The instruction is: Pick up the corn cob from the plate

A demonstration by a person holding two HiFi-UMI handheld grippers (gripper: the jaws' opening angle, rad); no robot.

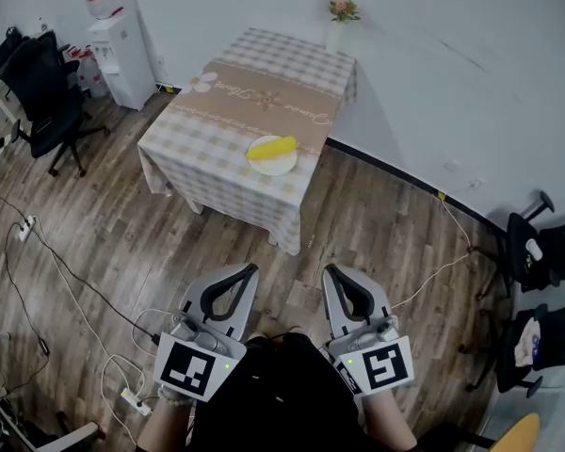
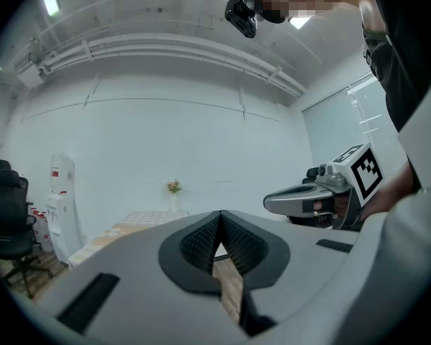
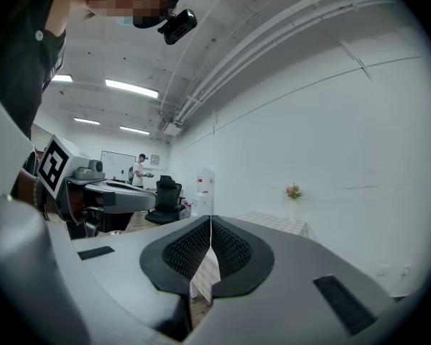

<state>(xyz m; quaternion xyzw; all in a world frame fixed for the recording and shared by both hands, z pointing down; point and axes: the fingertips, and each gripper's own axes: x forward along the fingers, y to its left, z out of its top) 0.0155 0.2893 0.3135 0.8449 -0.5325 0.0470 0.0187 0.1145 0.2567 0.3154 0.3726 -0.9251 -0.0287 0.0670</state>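
Observation:
A yellow corn cob (image 1: 271,148) lies on a white plate (image 1: 275,166) near the front edge of a small table (image 1: 217,158) with a checked cloth, far ahead across the wooden floor. My left gripper (image 1: 253,269) and right gripper (image 1: 329,269) are held close to my body, well short of the table, side by side and pointing toward it. Both are shut with nothing between the jaws. In the left gripper view its jaws (image 2: 220,215) meet at the tips. In the right gripper view the jaws (image 3: 210,221) are pressed together too.
A vase of flowers (image 1: 343,9) stands at the table's far corner. A water dispenser (image 1: 113,36) and a black office chair (image 1: 40,92) are at the left. More chairs (image 1: 532,252) stand at the right. Cables and a power strip (image 1: 132,401) lie on the floor near my left.

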